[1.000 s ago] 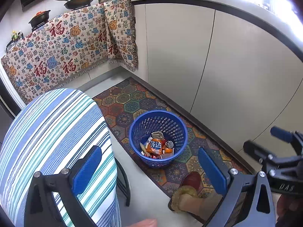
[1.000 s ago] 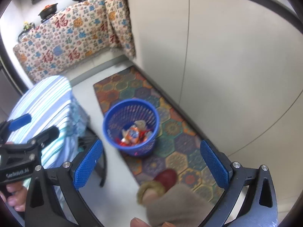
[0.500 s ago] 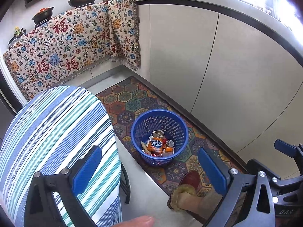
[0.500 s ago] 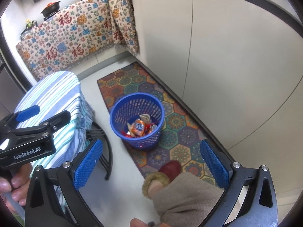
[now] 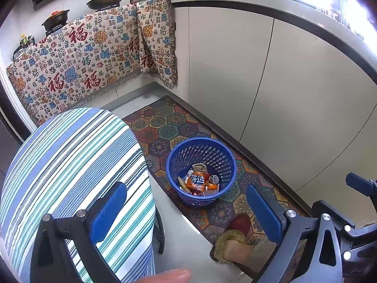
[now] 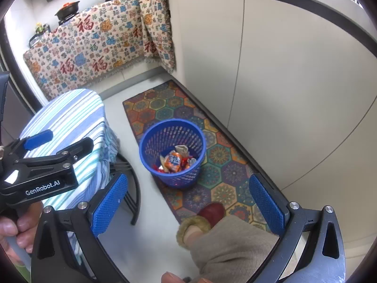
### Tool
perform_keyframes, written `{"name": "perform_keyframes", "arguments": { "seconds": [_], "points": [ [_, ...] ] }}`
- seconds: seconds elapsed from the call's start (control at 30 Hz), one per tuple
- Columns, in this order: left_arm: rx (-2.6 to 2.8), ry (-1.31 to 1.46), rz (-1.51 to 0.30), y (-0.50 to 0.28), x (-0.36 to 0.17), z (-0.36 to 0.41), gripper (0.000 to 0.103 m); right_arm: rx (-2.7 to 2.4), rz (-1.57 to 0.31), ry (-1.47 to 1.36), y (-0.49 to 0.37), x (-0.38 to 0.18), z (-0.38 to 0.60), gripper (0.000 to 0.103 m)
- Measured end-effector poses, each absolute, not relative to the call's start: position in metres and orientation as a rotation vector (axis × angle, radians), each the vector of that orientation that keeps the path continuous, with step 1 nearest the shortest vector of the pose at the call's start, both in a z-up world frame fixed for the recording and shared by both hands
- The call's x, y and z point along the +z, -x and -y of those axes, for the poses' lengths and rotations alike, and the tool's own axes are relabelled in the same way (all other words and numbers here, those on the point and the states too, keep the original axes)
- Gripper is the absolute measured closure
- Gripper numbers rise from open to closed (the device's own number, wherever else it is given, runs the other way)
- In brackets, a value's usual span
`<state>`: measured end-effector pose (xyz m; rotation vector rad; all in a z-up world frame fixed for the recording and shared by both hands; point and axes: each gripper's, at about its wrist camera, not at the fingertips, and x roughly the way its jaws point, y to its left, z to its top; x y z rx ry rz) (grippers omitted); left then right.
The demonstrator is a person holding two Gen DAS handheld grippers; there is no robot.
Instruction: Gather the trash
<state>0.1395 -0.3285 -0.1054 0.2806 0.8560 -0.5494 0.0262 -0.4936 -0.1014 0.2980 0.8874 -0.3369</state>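
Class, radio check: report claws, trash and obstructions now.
Both claws, left and right, open, empty. Trash in blue basket on mat. Striped table beside it; slippered foot near.

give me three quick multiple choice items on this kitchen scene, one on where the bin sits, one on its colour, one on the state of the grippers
1. Where does the wastebasket stand?
A. on the patterned rug
B. on the striped table
C. on the counter

2. What colour is the wastebasket?
A. red
B. blue
C. white

3. How are the two hand-held grippers?
A. both open and empty
B. both shut on trash
C. one holds a pan

Answers:
1 A, the wastebasket rests on the patterned rug beside the cabinets.
2 B, its mesh wall is blue.
3 A, the left hand-held gripper and right hand-held gripper show wide gaps with nothing between the pads.
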Motion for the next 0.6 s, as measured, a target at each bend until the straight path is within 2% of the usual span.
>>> {"name": "perform_keyframes", "arguments": {
  "seconds": [0.6],
  "points": [
    [-0.550, -0.282, -0.865, -0.1395, -0.1063, 0.3286, 0.000, -0.333, -0.896, -0.295, -0.0279, -0.1011, 0.4940, 0.000]
  ]
}}
